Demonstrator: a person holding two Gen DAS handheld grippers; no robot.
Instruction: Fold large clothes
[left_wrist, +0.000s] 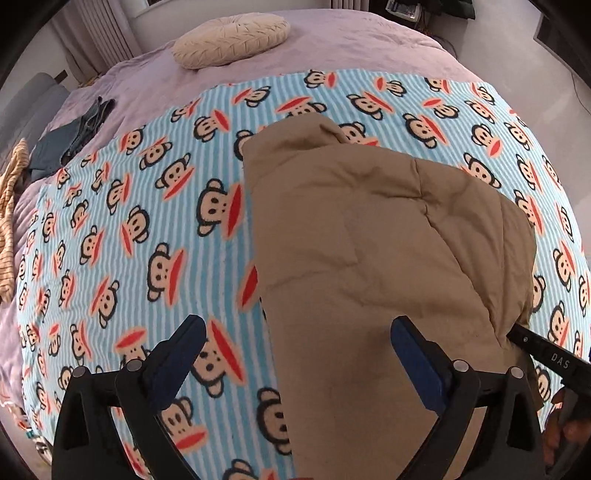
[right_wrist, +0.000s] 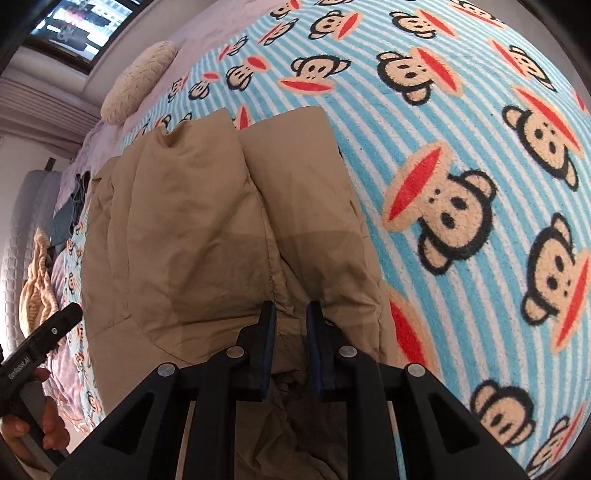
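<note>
The right gripper (right_wrist: 290, 314) pinches a fold of the tan coat (right_wrist: 207, 236). The left gripper (left_wrist: 297, 332) gapes wide with nothing in it. The coat lies on the monkey blanket (left_wrist: 122, 229) (toward the bed's near edge). Smooth it flat before folding again.

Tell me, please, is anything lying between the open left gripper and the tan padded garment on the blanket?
Nothing visible does. The left gripper hangs open directly over the tan garment, with only air between its fingers and the near edge.
</note>
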